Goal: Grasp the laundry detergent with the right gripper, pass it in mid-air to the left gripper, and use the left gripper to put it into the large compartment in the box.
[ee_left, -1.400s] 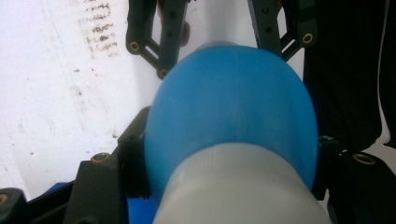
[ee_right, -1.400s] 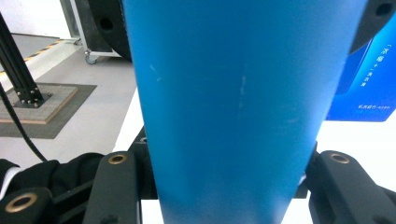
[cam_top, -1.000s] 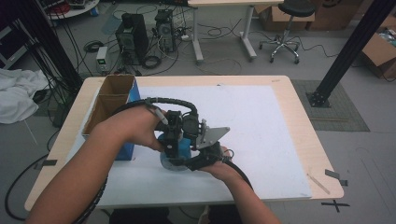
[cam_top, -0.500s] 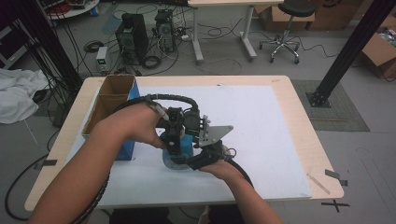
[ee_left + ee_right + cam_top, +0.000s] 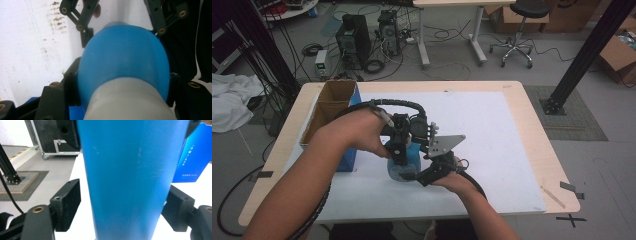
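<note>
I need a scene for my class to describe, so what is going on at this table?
A person works a blue bottle with both tools near the table's front. The left tool comes from above, its jaws around the bottle's shoulder by the pale cap. The right tool has its jaws on either side of the body. An open box sits to the left.

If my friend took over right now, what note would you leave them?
Left gripper: jaws on either side of the blue bottle, up by its shoulder and white cap.
Right gripper: jaws flank the bottle's body; contact unclear.
Bottle: upright at mid-table, on the white mat, right of the cardboard box.
Done: both grippers at the bottle.
Left: probably twisting the cap off; cap is on.
</note>
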